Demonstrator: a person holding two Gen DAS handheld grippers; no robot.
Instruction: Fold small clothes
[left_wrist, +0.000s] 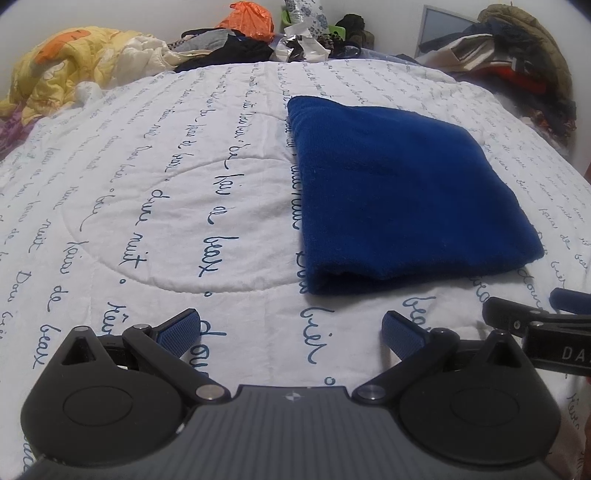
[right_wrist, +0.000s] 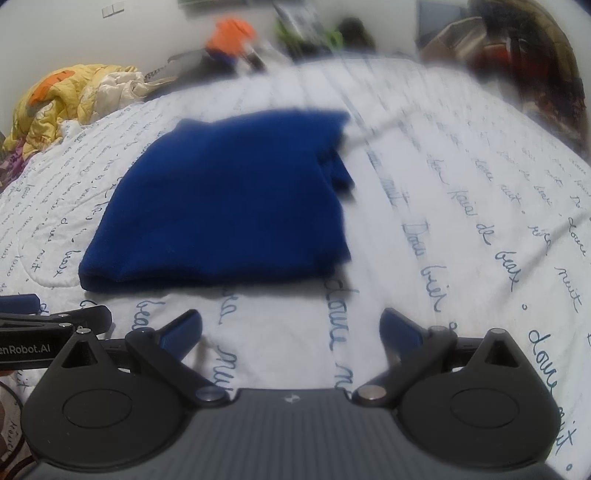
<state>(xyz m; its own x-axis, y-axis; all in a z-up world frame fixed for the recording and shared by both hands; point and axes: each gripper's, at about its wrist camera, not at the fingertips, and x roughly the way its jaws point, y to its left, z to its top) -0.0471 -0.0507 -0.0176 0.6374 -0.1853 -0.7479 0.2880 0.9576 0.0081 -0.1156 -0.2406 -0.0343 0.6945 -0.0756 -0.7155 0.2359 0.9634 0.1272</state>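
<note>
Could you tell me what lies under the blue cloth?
The blue cloth lies folded on the white quilt. Anything between its layers or beneath it is covered.

The bed (left_wrist: 147, 206) has a white quilt with blue handwriting. 1 folded blue cloth (left_wrist: 399, 195) lies flat on it.

folded cloth (left_wrist: 402, 195) on quilt (left_wrist: 147, 206) — clutter (left_wrist: 258, 33) behind

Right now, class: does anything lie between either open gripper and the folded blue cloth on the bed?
Nothing visible does. Only bare printed quilt separates the left gripper and the right gripper from the blue cloth. Both are open and empty.
</note>
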